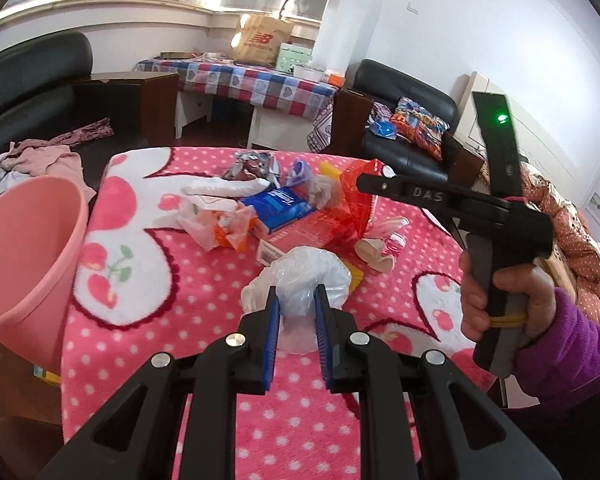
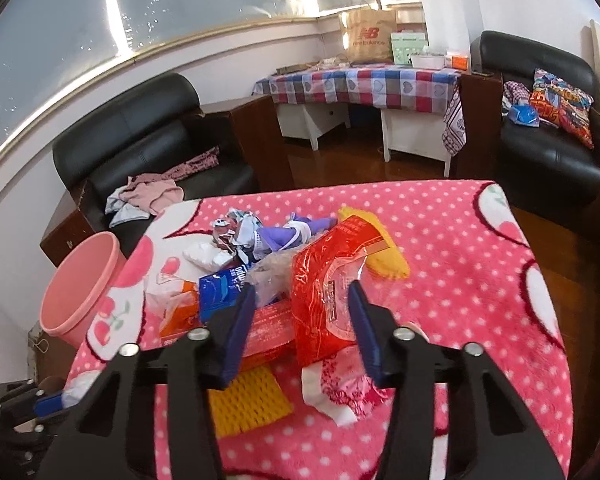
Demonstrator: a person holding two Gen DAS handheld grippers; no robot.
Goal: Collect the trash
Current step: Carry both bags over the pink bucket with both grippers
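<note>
Two grippers: left gripper fingers pinch one clear plastic bag, right gripper fingers one red wrapper.

This is a home, most likely a living room; black leather armchairs stand by a curved window, and on one of them lie clothes and on another a colourful cushion. A side table with a checked cloth with hearts carries a paper shopping bag and small boxes; the floor is dark polished wood. The near table has a pink fleece cover with dots and cherries, and a pink plastic bin stands beside it.
</note>
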